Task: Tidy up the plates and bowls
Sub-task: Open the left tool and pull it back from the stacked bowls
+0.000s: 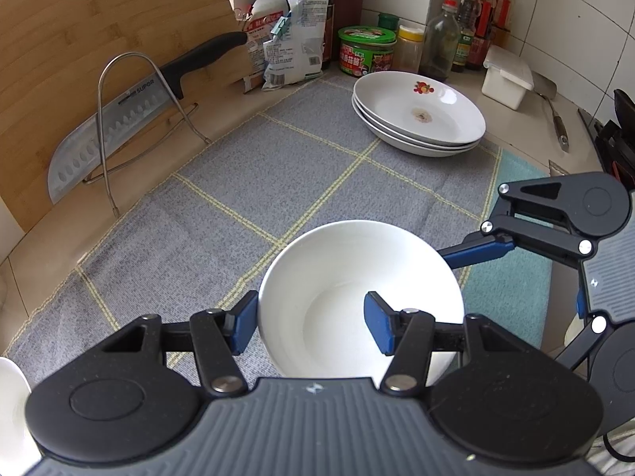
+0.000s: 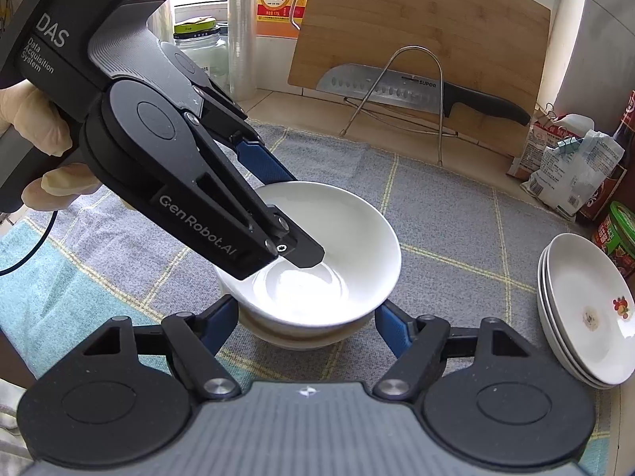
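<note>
While pinching the upper bowl (image 2: 349, 222) wall between left gripper (image 1: 311, 323) fingers, flanks the lower bowl (image 2: 301, 339) with right gripper (image 2: 307, 323) fingers, pressing or not impossible to tell.

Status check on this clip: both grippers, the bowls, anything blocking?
Left gripper shut on top bowl's rim, one finger inside. Right gripper straddles lower bowl; contact unclear. Plate stack set aside. Nothing in the way.

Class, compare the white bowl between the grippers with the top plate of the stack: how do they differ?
The bowl is deep; the top plate is shallow. The bowl is plain inside; the plate has a red fruit print and a brown stain. The left gripper pinches the bowl's rim; nothing touches the plate. Both are white and round.
</note>
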Demonstrator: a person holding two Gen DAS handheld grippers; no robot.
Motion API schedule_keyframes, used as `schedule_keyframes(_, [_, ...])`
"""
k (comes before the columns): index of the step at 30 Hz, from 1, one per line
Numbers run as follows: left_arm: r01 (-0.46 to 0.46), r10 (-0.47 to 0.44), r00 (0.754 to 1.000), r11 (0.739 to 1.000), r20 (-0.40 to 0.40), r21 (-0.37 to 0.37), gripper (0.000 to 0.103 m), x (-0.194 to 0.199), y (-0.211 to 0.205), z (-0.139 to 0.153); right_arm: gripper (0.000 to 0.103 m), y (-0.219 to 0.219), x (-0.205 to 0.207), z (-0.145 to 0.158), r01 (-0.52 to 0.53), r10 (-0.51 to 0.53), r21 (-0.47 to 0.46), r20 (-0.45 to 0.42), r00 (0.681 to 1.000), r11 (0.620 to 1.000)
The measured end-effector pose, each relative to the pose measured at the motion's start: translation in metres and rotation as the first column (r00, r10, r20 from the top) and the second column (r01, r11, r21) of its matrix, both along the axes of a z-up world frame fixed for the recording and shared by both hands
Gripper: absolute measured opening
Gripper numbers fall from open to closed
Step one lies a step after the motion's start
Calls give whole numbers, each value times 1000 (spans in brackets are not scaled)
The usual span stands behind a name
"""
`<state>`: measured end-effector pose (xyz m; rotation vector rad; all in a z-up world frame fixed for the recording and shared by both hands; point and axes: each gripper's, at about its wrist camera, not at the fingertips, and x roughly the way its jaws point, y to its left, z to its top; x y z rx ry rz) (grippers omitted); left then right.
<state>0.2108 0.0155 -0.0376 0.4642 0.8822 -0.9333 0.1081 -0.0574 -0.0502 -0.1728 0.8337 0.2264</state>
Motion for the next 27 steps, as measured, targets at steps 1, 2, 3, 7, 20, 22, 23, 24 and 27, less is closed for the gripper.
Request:
schedule_keyframes(1, [-1,1,1000,1000,-1,-1,56,0,0,-1,80,0,0,0,0,0,1,0,1000,1000])
schedule_keyframes(2, [-1,1,1000,1000,-1,-1,56,1,0,-1,80,0,0,0,2,-2,3,1,1000,1000])
schedule_keyframes(3, [-1,1,1000,1000,-2,-1,56,1,0,-2,80,0,0,-1,2,-2,5,0,1000,1000])
schedule_keyframes(7, [-4,4,1000,1000,-7,-6,56,2,1,-3,80,-1,0,-2,3,-3,16,1,1000,1000])
schedule_keyframes(20, [-34,35,999,997,10,-71,75,-4,12,6,103,0,-5,4,-17,16,23,54,998,1000])
schedule_keyframes(22, [-56,57,998,995,13,-85,81,-5,18,7,103,0,-7,9,-13,12,18,67,998,1000])
schedule_keyframes(23, [-68,70,997,993,15,-93,83,-7,21,8,103,-1,-7,10,-10,9,15,70,998,1000])
schedule_keyframes(24, [-79,81,997,992,14,-101,86,-8,24,9,103,-1,-7,10,-8,7,14,72,997,1000])
schedule_keyframes(27, [-122,127,992,984,26,-128,93,-13,37,12,103,-2,-8,12,0,-1,13,73,997,1000])
